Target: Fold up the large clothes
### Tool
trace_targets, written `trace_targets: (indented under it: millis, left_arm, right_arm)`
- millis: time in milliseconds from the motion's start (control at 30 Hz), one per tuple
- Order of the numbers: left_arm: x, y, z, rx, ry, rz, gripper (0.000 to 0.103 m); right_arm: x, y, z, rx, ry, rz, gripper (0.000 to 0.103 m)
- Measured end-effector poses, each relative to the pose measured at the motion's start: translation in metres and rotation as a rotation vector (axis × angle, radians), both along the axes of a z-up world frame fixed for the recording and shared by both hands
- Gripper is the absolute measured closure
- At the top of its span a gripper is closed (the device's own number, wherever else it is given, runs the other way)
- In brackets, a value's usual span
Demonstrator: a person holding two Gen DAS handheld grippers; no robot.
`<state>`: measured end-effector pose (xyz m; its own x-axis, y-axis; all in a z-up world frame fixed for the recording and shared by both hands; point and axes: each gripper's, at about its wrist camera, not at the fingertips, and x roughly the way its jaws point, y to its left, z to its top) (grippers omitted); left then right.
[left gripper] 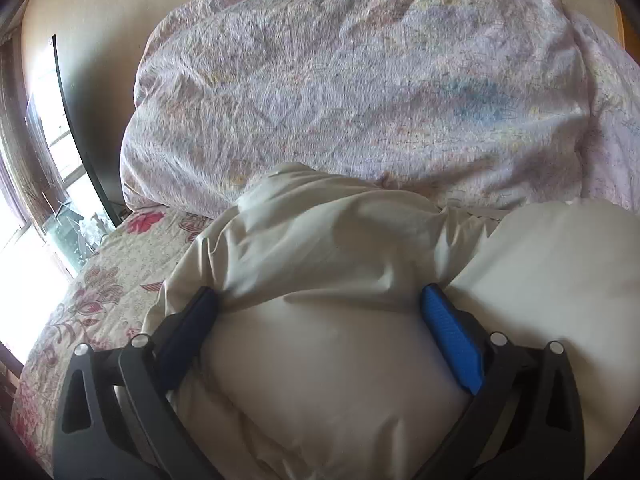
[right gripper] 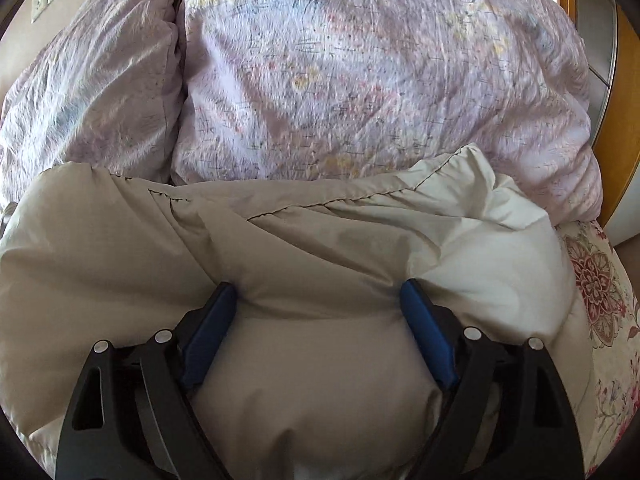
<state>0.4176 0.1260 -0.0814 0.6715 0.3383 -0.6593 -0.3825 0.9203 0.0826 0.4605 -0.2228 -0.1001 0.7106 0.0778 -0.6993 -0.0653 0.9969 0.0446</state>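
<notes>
A large puffy beige padded garment [left gripper: 320,248] lies on the bed and fills the lower half of both views [right gripper: 280,248]. My left gripper [left gripper: 320,300] stands wide open, its blue pads [left gripper: 448,332] pressed into the padding on either side of a bulging fold. My right gripper [right gripper: 318,292] is also wide open, its blue pads [right gripper: 428,332] straddling a puffed section below a stitched seam [right gripper: 320,204]. Neither pair of jaws is closed on the fabric.
A bunched lilac patterned duvet [left gripper: 360,80] lies just beyond the garment, also in the right wrist view [right gripper: 360,72]. A floral bedsheet [left gripper: 100,288] shows at the left, and at the right [right gripper: 600,280]. A window [left gripper: 48,128] is at the left; a wooden frame [right gripper: 624,120] at the right.
</notes>
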Motion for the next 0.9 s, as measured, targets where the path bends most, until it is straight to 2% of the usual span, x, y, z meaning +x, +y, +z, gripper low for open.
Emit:
trace_targets:
  millis: [100,367,700,800,900]
  left_arm:
    - [0.01,0.003,-0.008,-0.019,0.014,0.003,0.002]
    - [0.021,0.0,-0.02,-0.01,0.035,0.021,0.002]
    - [0.021,-0.004,-0.023,0.03,0.084,0.035,0.002]
    - [0.001,-0.003,-0.008,0.04,0.081,0.007,0.002]
    - [-0.018,0.001,0.013,0.099,0.013,-0.015,0.002]
  right_arm:
    - [0.008,0.003,-0.007,0.005,0.007,0.003,0.016]
    - [0.018,0.016,-0.024,-0.033,0.022,-0.01,0.015]
    - [0.037,0.026,-0.034,-0.068,0.069,-0.019,0.014]
    - [0.032,0.02,-0.013,-0.065,0.08,-0.015,0.016]
    - [0.019,-0.002,0.02,-0.044,-0.02,-0.053,0.017]
